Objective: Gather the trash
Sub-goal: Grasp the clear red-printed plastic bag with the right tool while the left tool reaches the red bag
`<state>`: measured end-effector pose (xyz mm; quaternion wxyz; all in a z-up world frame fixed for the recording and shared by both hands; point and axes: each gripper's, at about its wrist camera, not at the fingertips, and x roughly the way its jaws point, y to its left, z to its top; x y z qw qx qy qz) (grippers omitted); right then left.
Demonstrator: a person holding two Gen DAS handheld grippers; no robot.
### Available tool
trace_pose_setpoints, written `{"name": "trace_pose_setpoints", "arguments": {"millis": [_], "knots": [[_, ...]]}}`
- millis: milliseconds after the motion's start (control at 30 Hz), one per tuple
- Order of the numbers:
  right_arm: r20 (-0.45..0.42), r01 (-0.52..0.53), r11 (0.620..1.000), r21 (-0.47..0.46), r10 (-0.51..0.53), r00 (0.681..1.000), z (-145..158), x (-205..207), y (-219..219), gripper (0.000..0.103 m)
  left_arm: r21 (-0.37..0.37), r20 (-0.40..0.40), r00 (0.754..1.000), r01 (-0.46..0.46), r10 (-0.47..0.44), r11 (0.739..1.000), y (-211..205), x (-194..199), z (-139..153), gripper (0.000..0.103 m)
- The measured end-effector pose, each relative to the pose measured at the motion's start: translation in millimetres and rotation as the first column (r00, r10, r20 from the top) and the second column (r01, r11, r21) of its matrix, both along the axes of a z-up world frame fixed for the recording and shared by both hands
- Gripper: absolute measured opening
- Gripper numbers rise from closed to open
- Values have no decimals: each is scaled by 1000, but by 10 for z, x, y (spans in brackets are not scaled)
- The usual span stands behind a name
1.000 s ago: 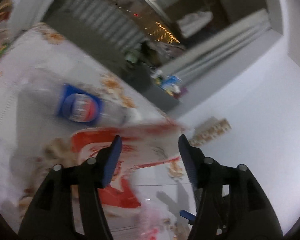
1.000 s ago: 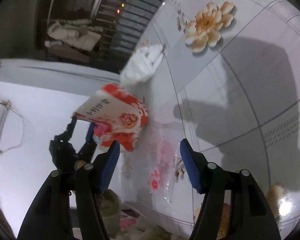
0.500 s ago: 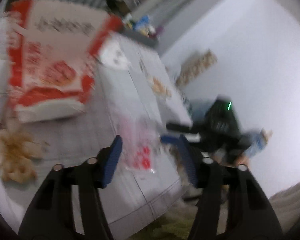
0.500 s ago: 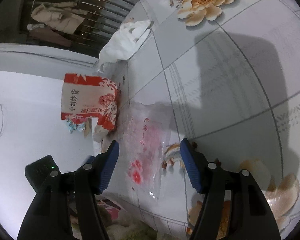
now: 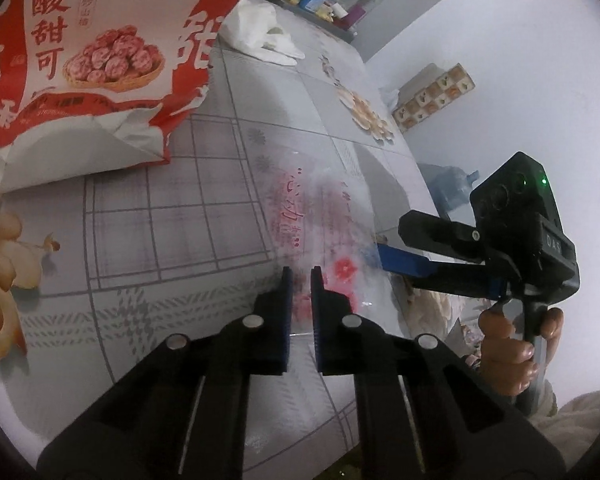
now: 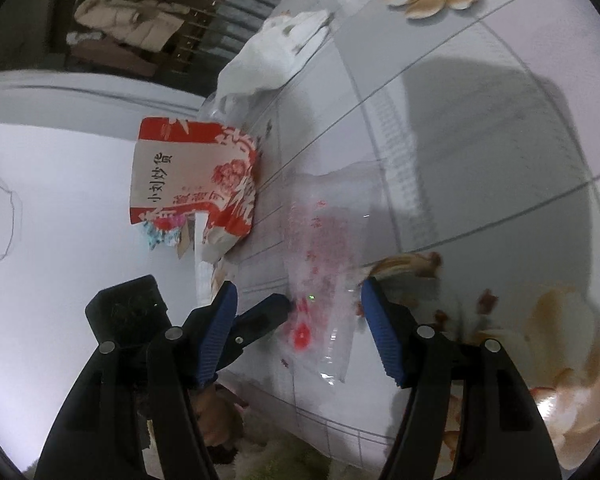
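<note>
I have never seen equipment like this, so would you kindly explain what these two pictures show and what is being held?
A person holds one hand-operated two-finger tool in each hand; there is no robot arm. Each picture comes from a fisheye camera on a tool, looking along its fingers.

In the left view, the left tool is nearly closed on the edge of a clear plastic bag with red print. Whether it truly pinches it is hard to tell. The right tool is open, hovering over the same bag.

On the floral table also lie a red-and-white snack bag and a crumpled white bag.
</note>
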<state>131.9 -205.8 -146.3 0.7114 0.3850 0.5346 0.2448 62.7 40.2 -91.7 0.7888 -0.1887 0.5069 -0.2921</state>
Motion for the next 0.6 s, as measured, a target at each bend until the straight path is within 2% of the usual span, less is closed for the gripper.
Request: {"name": "trace_pose_setpoints", "arguments": {"millis": [133, 300, 367, 467, 600], "knots": [[11, -6, 1000, -5, 6, 1000, 10, 3, 59, 62, -17, -9, 1000, -3, 3, 1000, 8, 9, -47, 2], [-7, 1, 1000, -21, -1, 1000, -52, 18, 114, 36, -17, 5, 1000, 19, -19, 1000, -31, -45, -36, 1], [-4, 11, 998, -57, -11, 1000, -61, 16, 120, 22, -18, 14, 1000, 23, -23, 1000, -52, -60, -33, 1], [1, 25, 996, -91, -25, 1000, -67, -3, 104, 11, -26, 17, 1000, 19, -19, 999, -44, -69, -33, 1], [39, 48, 992, -114, -43, 998, 9, -32, 60, 6, -40, 57, 998, 7, -4, 999, 9, -135, 55, 1]]}}
